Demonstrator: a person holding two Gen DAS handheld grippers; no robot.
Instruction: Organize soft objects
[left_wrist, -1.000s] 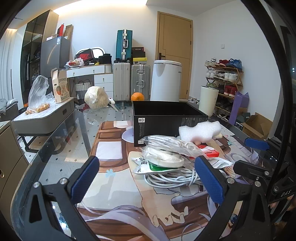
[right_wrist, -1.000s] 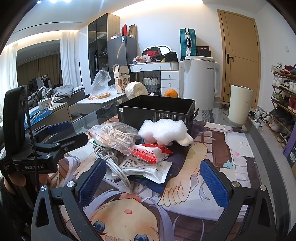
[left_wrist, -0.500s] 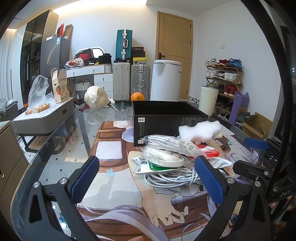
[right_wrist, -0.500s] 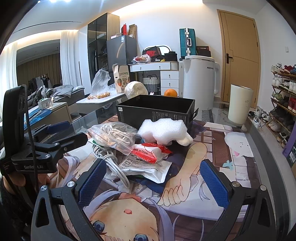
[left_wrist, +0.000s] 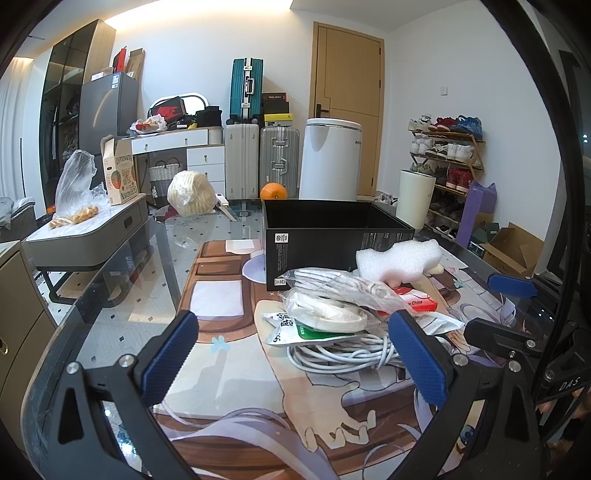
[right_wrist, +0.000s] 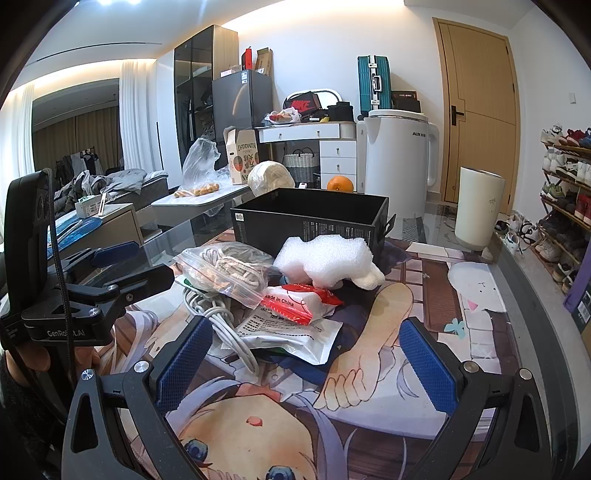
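A pile of soft things lies on the glass table in front of an open black box (left_wrist: 332, 240) (right_wrist: 310, 221). It holds a white foam piece (left_wrist: 399, 258) (right_wrist: 325, 260), a clear zip bag of cord (right_wrist: 225, 273) (left_wrist: 332, 295), a red and white packet (right_wrist: 299, 301), a white pouch (right_wrist: 291, 332) and a loose white cable (left_wrist: 343, 354) (right_wrist: 229, 332). My left gripper (left_wrist: 295, 350) is open and empty, just short of the pile. My right gripper (right_wrist: 306, 358) is open and empty, near the pouch.
A printed anime mat (right_wrist: 369, 369) covers the table. An orange (left_wrist: 273, 192) and a pale wrapped bundle (left_wrist: 190, 194) sit at the far edge. Beyond stand a white bin (left_wrist: 328, 158), suitcases (left_wrist: 258, 158), a shoe rack (left_wrist: 447, 162) and a grey side table (left_wrist: 88, 236).
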